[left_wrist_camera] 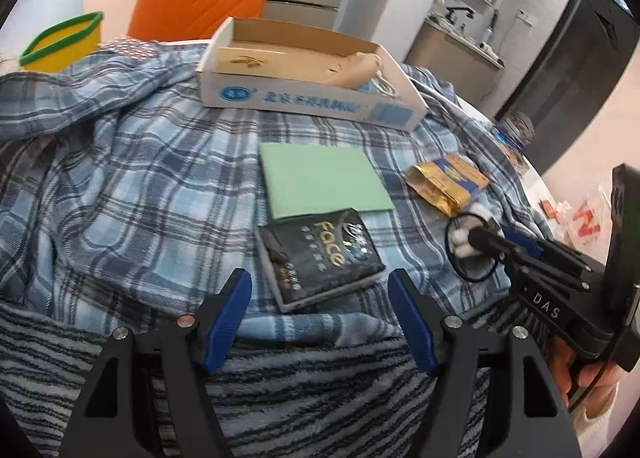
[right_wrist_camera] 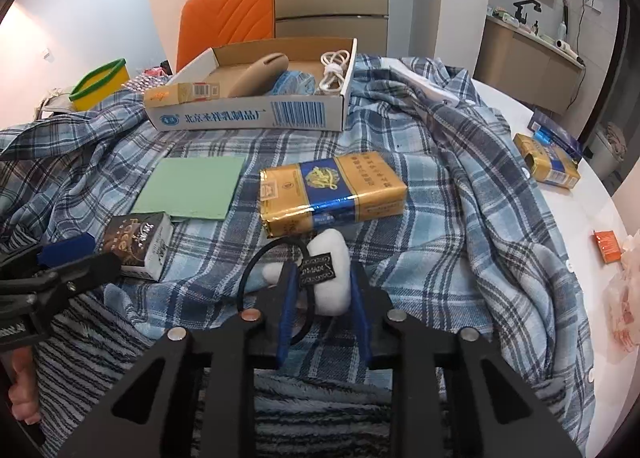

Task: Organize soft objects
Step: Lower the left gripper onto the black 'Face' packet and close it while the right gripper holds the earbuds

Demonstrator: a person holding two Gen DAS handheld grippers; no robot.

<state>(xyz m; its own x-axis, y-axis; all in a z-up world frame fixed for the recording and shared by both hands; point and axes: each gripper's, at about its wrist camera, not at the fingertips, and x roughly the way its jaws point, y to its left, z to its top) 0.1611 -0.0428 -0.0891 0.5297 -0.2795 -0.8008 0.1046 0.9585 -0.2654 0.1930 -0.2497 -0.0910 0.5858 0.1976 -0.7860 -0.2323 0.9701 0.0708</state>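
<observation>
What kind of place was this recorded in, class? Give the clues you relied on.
Most likely a home, at a dining table by the kitchen. Clues: a kitchen counter with a tap in the background, an orange chair at the white table, and a plaid shirt spread over it.

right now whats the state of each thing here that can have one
cardboard box: open-topped, holds a cable and other bits
green cloth: folded flat on the plaid shirt
black tissue pack: lying flat, between the open pads of the left gripper, not pressed
white plush hair tie: clamped in the right gripper
gold and blue pack: lying flat, untouched
</observation>
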